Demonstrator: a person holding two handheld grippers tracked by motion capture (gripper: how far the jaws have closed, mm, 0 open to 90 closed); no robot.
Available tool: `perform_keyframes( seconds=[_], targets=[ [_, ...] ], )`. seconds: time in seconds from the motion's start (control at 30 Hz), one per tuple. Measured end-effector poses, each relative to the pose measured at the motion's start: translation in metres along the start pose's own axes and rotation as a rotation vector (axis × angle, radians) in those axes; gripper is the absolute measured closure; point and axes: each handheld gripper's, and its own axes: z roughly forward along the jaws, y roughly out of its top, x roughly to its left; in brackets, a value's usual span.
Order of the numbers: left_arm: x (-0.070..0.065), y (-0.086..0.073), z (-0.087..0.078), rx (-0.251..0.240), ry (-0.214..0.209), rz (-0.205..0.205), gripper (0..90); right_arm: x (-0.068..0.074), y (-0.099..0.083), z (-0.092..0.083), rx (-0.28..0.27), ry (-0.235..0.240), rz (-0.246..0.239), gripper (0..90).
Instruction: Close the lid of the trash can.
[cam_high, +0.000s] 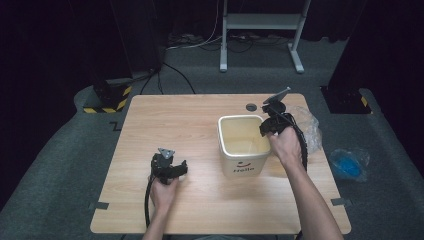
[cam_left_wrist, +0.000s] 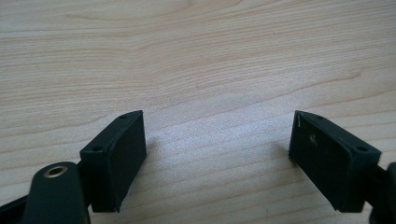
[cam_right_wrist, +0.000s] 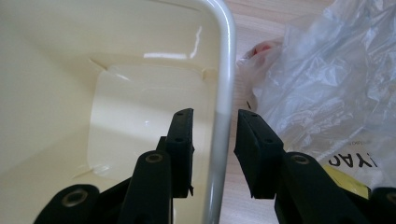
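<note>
The cream bin (cam_high: 243, 145), right of centre on the surface (cam_high: 150, 130), reads "Hello". Right tongs (cam_right_wrist: 215, 140) straddle its rim, narrow, not pressing; a clear bag (cam_right_wrist: 322, 84) lies beside. Left tongs (cam_left_wrist: 217, 154) gape wide, empty.

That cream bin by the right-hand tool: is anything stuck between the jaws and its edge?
Nothing visible is. In the right gripper view the right gripper straddles the rim of the cream bin, one jaw inside, one outside, with a small gap showing on each side. The clear plastic bag lies beside the bin, outside the jaws.
</note>
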Motion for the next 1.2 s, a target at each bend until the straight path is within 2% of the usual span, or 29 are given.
perform_keyframes(
  seconds=[0.13,0.5,0.77,1.0,1.2],
  targets=[
    [0.0,0.0,0.0,0.0,0.0,0.0,18.9,0.004,0.0,0.0,0.0,-0.008,-0.011,66.8],
    [0.0,0.0,0.0,0.001,0.0,0.0,18.9,0.002,-0.002,-0.004,-0.025,0.015,-0.016,65.8],
    [0.0,0.0,0.0,0.001,0.001,0.0,18.9,-0.007,-0.009,-0.008,-0.056,0.017,-0.017,61.5],
    [0.0,0.0,0.0,-0.003,0.001,-0.005,18.9,-0.021,-0.019,-0.01,-0.086,0.033,-0.005,53.8],
    [-0.001,0.0,0.0,-0.005,0.004,-0.007,18.8,-0.035,-0.031,-0.013,-0.139,0.061,0.005,51.9]
  ],
)
